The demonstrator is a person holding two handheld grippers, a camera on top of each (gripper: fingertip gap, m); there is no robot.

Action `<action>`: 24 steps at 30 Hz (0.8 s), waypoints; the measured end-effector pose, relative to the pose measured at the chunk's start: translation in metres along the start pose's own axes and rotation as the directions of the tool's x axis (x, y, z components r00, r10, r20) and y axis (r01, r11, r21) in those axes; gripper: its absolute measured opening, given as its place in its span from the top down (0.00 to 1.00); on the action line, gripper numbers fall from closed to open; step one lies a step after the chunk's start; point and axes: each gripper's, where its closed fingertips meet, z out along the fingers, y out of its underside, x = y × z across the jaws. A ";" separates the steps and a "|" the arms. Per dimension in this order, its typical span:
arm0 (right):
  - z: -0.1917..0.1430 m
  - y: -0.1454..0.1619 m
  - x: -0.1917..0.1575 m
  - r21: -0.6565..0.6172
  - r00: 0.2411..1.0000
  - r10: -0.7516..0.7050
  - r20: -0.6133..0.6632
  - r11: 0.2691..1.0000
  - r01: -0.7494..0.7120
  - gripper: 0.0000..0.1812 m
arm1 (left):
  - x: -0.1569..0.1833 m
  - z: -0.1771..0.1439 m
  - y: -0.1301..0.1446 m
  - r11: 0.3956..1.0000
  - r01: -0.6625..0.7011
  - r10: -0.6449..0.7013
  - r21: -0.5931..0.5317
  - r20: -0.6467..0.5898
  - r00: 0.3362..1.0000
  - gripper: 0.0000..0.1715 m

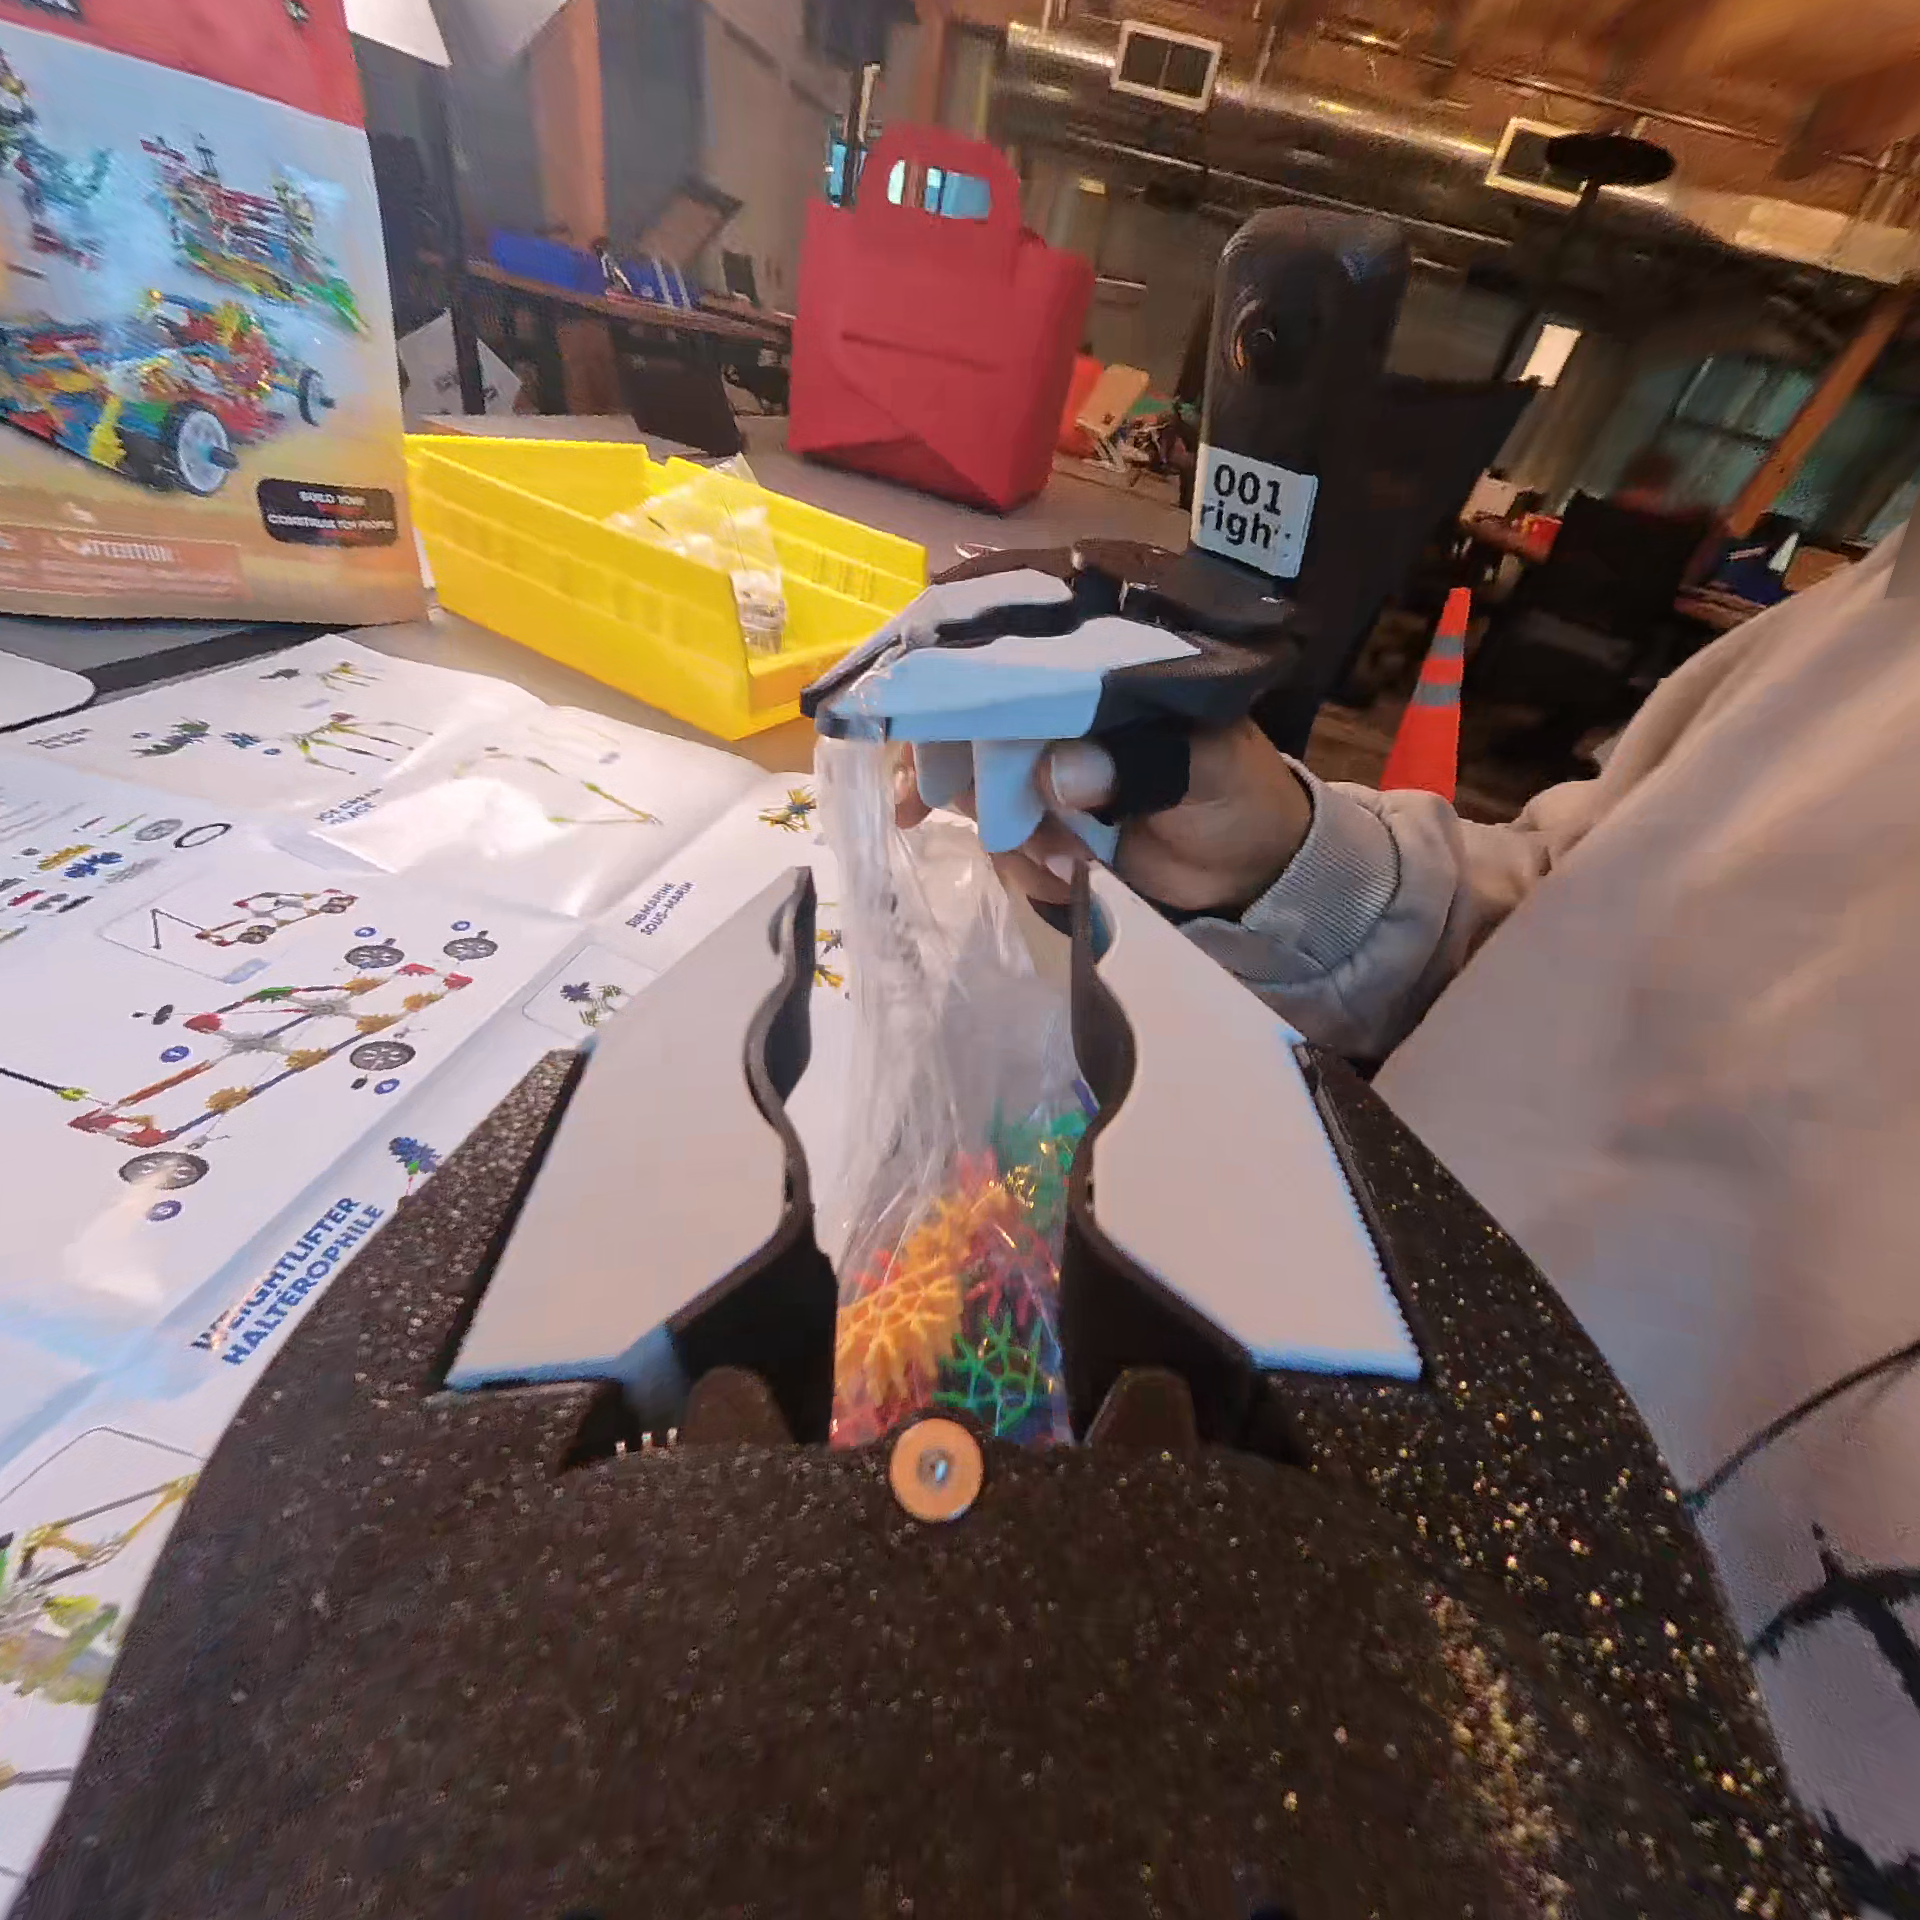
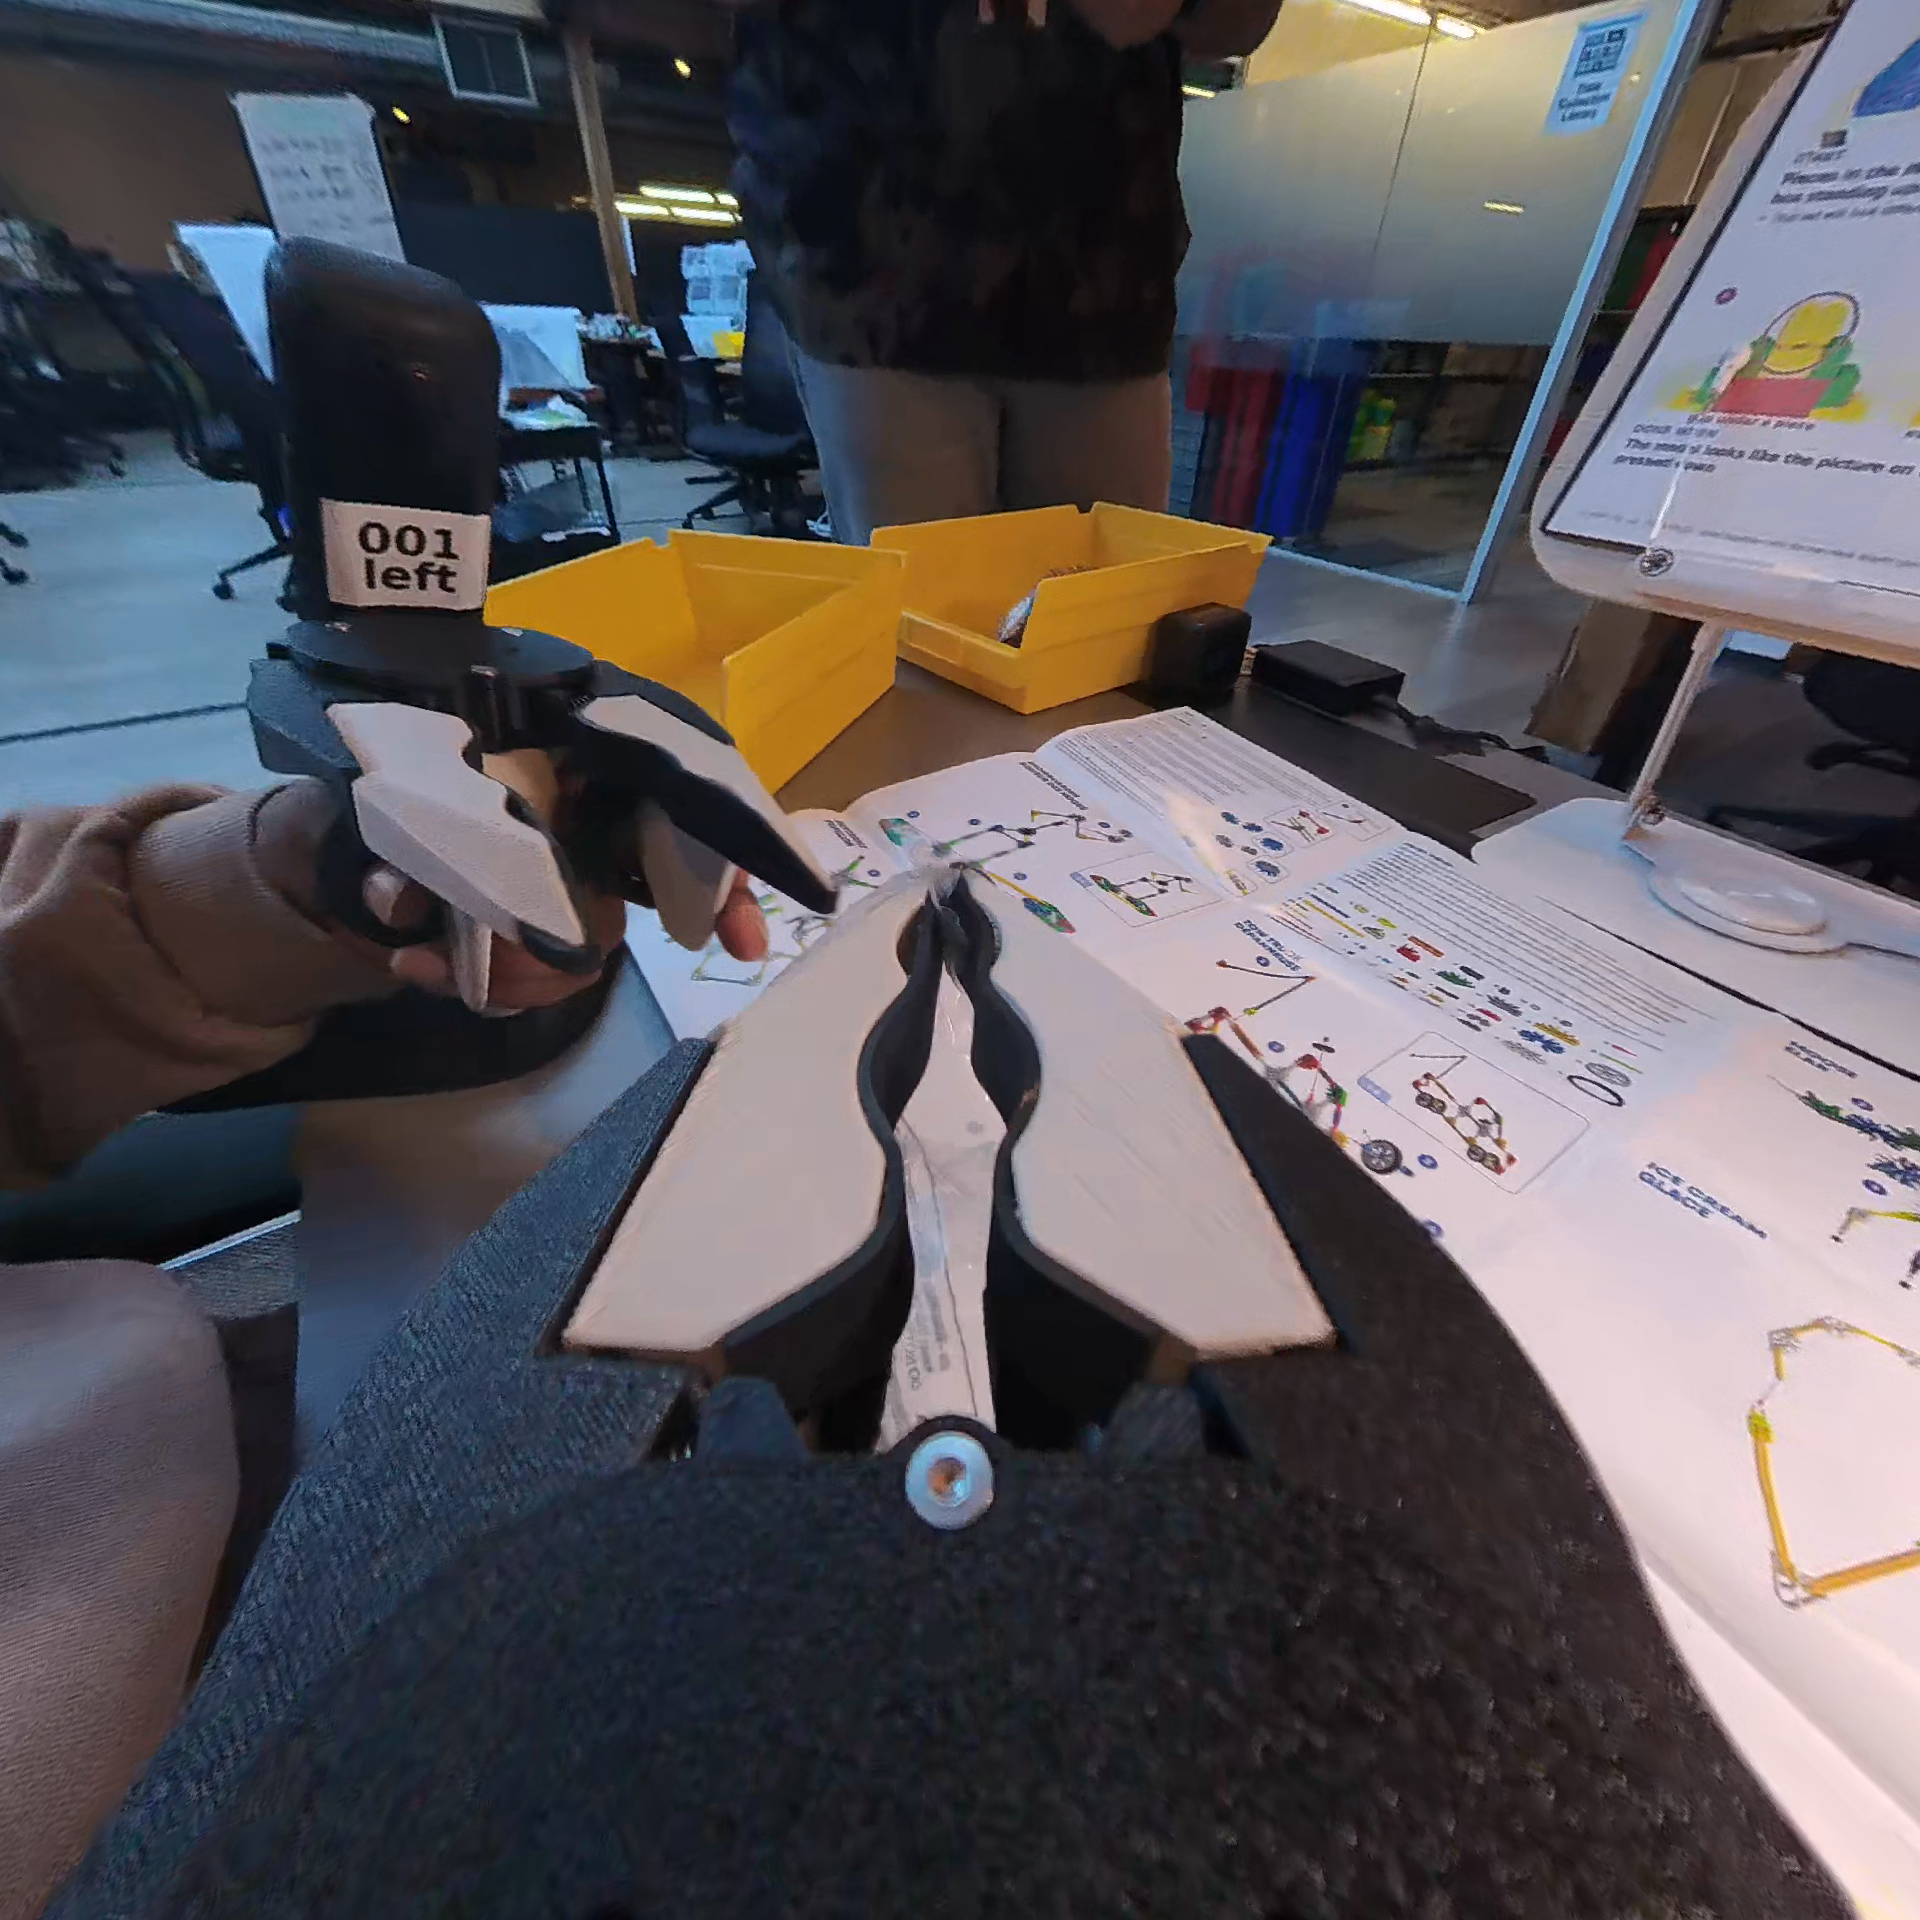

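A clear plastic bag [image 1: 935, 1039] holds several small colourful connector pieces [image 1: 935, 1288] at its bottom. It hangs between the fingers of my left gripper [image 1: 940, 894], which is open, its jaws standing wide on either side of the bag. My right gripper [image 1: 847, 717] is shut on the bag's top edge and holds it up. In the right wrist view the right gripper [image 2: 940, 909] pinches the clear bag [image 2: 945, 1247], which runs back between its fingers. The open left gripper [image 2: 696, 914] is just to its left, one fingertip close to the bag's top.
A large printed instruction sheet [image 1: 312, 987] covers the table under both grippers. Yellow bins [image 1: 623, 582] [image 2: 1081, 592] stand behind it, with a toy box [image 1: 187, 312], a red bag [image 1: 935, 332] and an orange cone [image 1: 1429, 696]. A person [image 2: 966, 260] stands across the table; a sheet on a stand [image 2: 1745, 343] is at the right. The left gripper's tips are roughly 5 centimeters from the right gripper's.
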 end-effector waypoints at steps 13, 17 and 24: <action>-0.019 -0.011 -0.008 0.050 0.986 0.070 0.152 0.996 -0.078 1.00 | 0.002 0.034 0.008 0.988 -0.125 0.133 -0.092 0.081 0.988 1.00; -0.020 -0.006 -0.016 0.015 0.981 0.057 0.186 0.998 -0.061 1.00 | 0.003 0.028 0.012 0.987 -0.106 0.115 -0.119 0.066 0.991 0.98; -0.031 0.012 -0.033 -0.092 0.974 -0.001 0.228 0.996 0.022 1.00 | 0.014 0.043 0.020 0.974 -0.174 0.185 -0.147 0.064 0.981 1.00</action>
